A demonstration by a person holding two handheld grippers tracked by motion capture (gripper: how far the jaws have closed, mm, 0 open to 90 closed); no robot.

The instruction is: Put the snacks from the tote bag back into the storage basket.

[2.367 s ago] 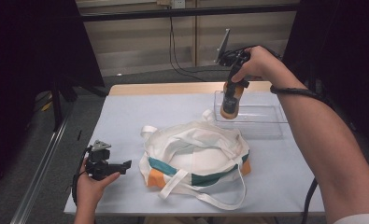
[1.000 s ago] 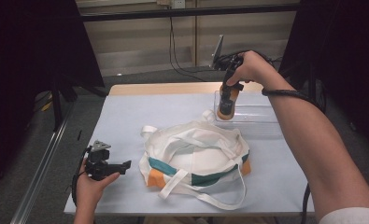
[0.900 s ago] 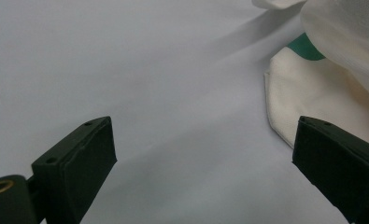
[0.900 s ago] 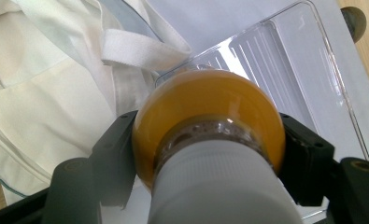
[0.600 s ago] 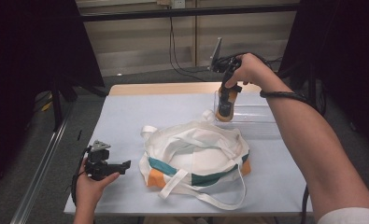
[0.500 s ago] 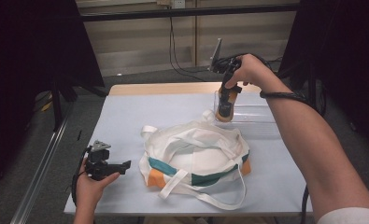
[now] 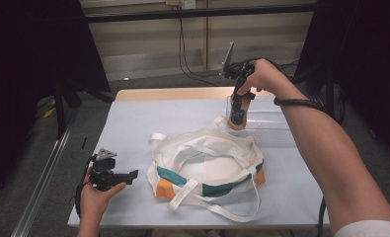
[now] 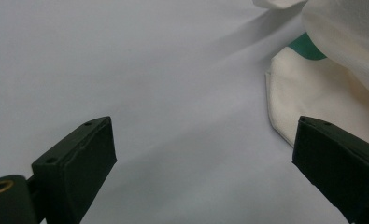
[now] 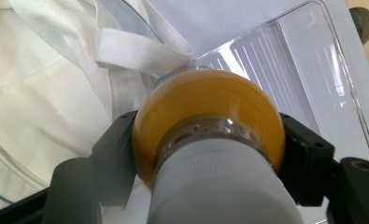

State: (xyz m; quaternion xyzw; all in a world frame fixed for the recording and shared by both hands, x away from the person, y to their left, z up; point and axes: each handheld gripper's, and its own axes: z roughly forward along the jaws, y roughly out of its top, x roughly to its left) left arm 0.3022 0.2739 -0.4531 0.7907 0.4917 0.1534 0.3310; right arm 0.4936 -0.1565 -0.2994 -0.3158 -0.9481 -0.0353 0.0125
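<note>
Gripping an orange bottle by its shoulders, right gripper hangs over the clear tray's near corner. Left gripper spread wide, empty; tote bag just beyond it on the counter.

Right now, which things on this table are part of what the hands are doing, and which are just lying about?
In use:
bottle, yellow, clamped in the right gripper
clear tray, under the bottle
cloth bag, beside the tray

Idle:
left gripper, open, resting on the table
cables on the floor behind
</note>
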